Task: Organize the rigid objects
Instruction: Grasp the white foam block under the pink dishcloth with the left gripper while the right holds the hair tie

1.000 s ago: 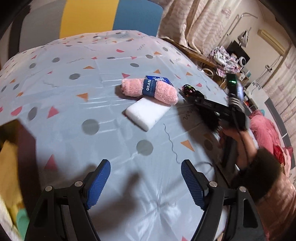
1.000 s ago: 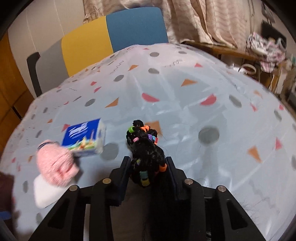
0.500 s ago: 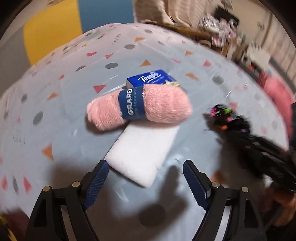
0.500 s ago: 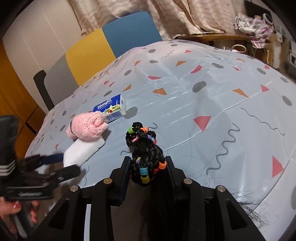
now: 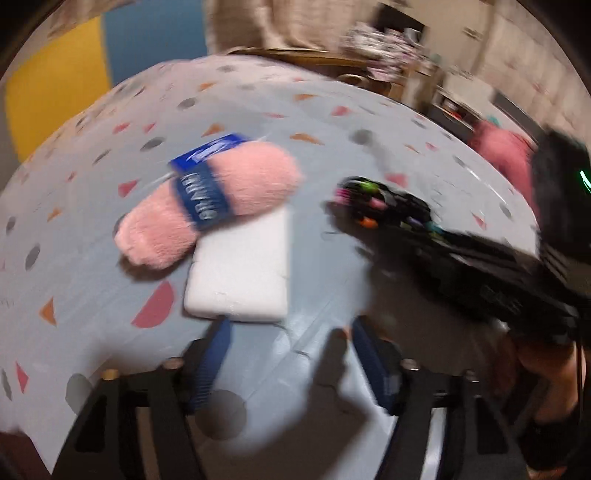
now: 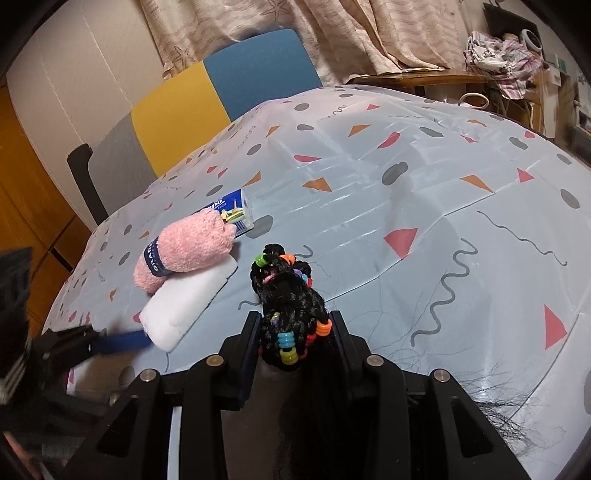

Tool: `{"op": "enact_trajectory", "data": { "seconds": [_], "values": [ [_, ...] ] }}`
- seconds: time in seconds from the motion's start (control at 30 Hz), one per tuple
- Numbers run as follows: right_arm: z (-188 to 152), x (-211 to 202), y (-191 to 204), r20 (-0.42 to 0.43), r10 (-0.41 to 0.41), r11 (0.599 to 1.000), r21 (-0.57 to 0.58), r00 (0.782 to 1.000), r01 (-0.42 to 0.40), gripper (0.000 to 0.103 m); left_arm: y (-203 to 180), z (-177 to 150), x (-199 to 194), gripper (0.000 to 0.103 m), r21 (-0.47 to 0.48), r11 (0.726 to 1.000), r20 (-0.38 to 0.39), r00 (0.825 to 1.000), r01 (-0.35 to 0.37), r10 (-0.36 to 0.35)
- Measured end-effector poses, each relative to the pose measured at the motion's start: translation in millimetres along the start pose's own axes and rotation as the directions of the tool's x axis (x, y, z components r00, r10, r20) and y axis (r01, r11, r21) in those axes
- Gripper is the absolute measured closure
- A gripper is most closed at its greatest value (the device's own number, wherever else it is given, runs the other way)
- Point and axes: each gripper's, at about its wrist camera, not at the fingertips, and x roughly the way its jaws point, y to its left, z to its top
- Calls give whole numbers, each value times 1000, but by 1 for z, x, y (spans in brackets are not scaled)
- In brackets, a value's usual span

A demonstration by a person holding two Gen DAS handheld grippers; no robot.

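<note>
The left claw (image 5: 290,354), half spread and just closing on nothing, neared the white block (image 5: 240,273); a nudge might topple the pink roll (image 5: 207,206). The right claw (image 6: 293,343) pinched the beaded braid (image 6: 288,295).

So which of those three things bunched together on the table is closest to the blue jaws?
The white foam block; its near edge sits just ahead of them, while the pink roll and blue tissue pack lie behind.

A lived-in home room is shown. A table (image 6: 424,206) is covered with a plastic cloth printed in triangles and dots, and a grey, yellow and blue chair (image 6: 207,92) is drawn up to it. Patterned curtains (image 6: 369,33) are hung behind, and crumpled laundry (image 6: 502,48) is piled on a wooden side table (image 6: 417,78).
</note>
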Motion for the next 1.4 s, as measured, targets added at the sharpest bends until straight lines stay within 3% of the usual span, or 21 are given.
{"op": "enact_trajectory", "data": {
  "seconds": [0.13,0.2,0.4,0.53,0.77,0.97,1.03,1.1,1.2,1.3,1.4],
  "values": [
    [0,-1,-2,8,-4,1000,16,1000,4,67,9,11,0,38,-55,993,20,994,-104,105],
    [0,-2,-4,11,-1,1000,23,1000,1,67,20,19,3,30,-115,987,27,992,-116,120],
    [0,-3,-9,19,17,999,50,1000,-18,68,36,14,-5,30,-178,978,67,991,-106,120],
    [-1,-3,-12,26,33,997,69,999,-35,68,40,13,-14,29,-146,983,109,985,-115,131],
    [0,-4,-14,30,49,995,85,998,-51,68,27,52,30,25,37,987,-7,988,-156,156],
    [-1,-4,-16,33,59,994,94,998,-62,68,22,54,46,24,28,984,3,985,-175,175],
    [-1,-4,-17,34,62,993,96,998,-65,68,16,47,42,31,30,979,36,979,-199,198],
    [-1,-4,-17,35,61,993,96,997,-65,68,14,40,35,45,-5,977,55,976,-213,213],
    [-1,-4,-16,36,56,994,91,998,-59,68,13,30,24,45,-62,983,38,984,-173,176],
    [-1,-4,-16,35,54,994,89,998,-57,68,16,20,5,47,-159,986,23,998,-58,62],
    [-1,-4,-15,35,46,995,82,998,-49,68,29,6,-16,47,-313,946,68,995,88,-70]
  ]
}}
